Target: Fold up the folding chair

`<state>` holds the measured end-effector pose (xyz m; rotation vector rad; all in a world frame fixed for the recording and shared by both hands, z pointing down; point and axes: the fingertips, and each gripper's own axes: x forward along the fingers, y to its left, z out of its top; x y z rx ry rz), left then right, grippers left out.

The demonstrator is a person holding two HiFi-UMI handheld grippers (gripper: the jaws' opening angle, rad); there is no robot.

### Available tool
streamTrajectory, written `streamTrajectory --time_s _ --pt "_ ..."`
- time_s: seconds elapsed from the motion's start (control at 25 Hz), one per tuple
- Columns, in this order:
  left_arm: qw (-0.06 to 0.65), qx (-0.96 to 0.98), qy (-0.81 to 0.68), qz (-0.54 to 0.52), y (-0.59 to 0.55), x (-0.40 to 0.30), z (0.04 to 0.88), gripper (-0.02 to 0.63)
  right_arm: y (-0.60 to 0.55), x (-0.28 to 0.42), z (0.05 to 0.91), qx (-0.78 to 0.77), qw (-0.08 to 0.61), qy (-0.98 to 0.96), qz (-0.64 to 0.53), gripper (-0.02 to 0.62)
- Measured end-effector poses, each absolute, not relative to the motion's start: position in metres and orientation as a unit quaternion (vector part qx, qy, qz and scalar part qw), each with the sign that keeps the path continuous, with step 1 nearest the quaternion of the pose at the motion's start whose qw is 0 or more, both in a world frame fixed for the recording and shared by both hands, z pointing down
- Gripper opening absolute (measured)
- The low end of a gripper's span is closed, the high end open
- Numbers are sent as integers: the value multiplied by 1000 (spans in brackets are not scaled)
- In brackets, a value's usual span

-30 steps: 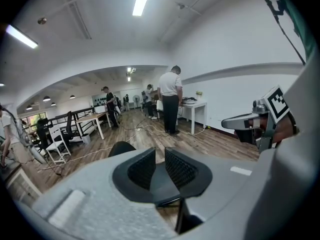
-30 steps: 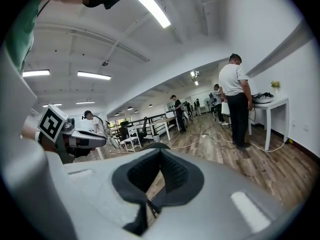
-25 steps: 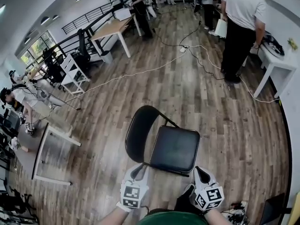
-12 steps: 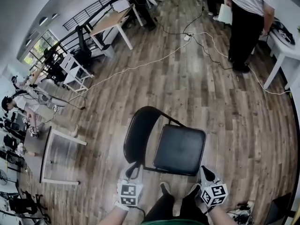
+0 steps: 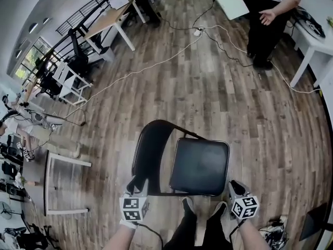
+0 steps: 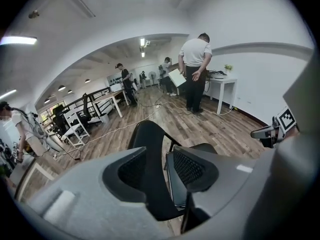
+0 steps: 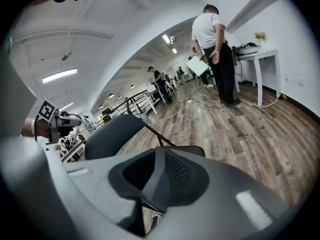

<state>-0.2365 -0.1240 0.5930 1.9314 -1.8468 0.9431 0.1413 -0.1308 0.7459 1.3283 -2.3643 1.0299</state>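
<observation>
The black folding chair stands unfolded on the wood floor, its backrest (image 5: 151, 152) at the left and its padded seat (image 5: 200, 165) at the right. My left gripper (image 5: 136, 184) hovers just short of the backrest's near edge. Its jaws are opening with only air between them, and the backrest (image 6: 150, 136) shows through the gap of the left gripper (image 6: 162, 166). My right gripper (image 5: 237, 185) hangs by the seat's near right corner. In the right gripper view the right gripper (image 7: 157, 176) has jaws parting slightly, holding nothing, with the backrest (image 7: 112, 131) beyond.
My own shoes (image 5: 190, 207) stand just before the chair. A person in a white shirt (image 5: 263, 9) holding a white sheet stands at the far right by a white table (image 5: 312, 46). Cables (image 5: 171, 56) cross the floor. A white table frame (image 5: 57, 176) sits at the left.
Both grippers have sunk and spread apart, the left toward the backrest's near edge, the right toward the seat's right corner. The view has tipped down, and the person at the back has turned.
</observation>
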Motion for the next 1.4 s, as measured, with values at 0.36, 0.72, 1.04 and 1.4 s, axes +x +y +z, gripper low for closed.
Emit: streamTrajectory --time_s 0.36,0.72,1.04,1.4 --pt "261 611 -679 312 -139 -311 646 296 -152 146 853 446 109 -772 439 160" --pt "280 633 -663 285 -146 -320 685 360 -150 157 977 411 122 -742 516 323" --pt "278 630 -662 295 -146 -314 722 364 -151 136 1066 351 64 -726 588 435" --pt "265 600 -680 329 -145 -322 739 325 -166 124 1110 350 60 -712 606 437"
